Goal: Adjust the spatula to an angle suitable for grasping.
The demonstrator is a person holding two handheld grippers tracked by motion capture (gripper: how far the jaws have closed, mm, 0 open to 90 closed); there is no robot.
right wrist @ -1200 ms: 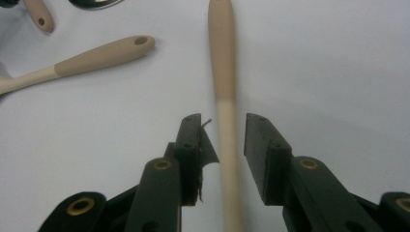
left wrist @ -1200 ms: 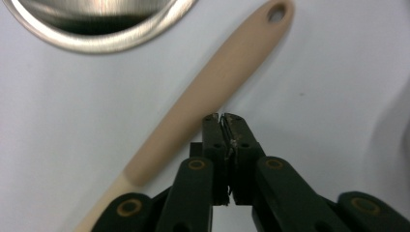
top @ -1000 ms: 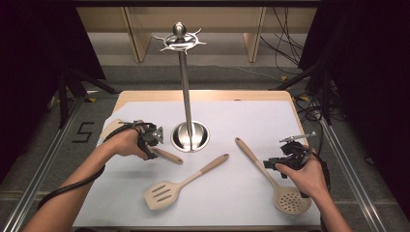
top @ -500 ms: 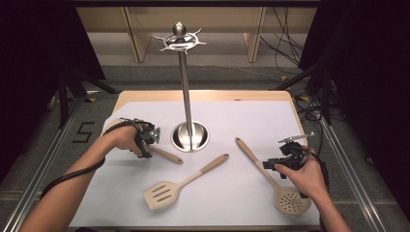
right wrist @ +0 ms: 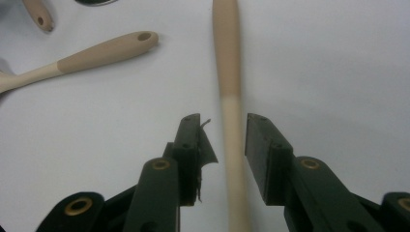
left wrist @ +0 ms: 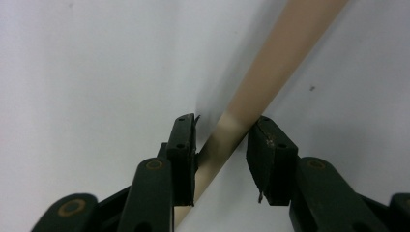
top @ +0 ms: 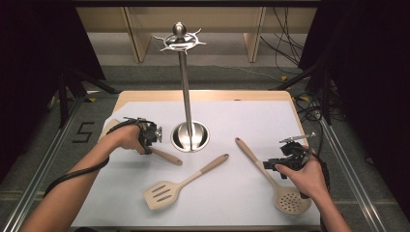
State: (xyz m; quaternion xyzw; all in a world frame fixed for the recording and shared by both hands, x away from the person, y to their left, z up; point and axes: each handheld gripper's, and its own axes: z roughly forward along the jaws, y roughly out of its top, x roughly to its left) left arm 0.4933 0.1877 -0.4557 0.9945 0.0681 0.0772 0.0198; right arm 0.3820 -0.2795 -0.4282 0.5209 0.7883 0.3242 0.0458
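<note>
On the white table lay three utensils around a steel stand: a spoon handle under the left gripper, a spatula in the middle, and a skimmer at the right edge under the right gripper.

In the left gripper view the jaws straddled the spoon's handle, which ran slantwise between them. They had just been closing from wide to about half, and the right pad seemed to touch the handle while a thin gap remained at the left pad, so the grip did not look made yet. In the right gripper view the jaws stood half open on either side of the skimmer's shaft, with clear gaps on both sides.

These utensils looked light and stiff, likely a smooth wooden grip on a pale plastic shaft. A round, slick handle could roll or pivot in flat pads, so a hold near the colour change, square across the shaft, seemed best; the head end would hang heavier.

The spoon's bowl was mostly hidden behind the left hand in the high view, so its shape was a guess. The hanging holes showed on the spatula handle and one other handle tip; the skimmer's was too blurred to tell
</note>
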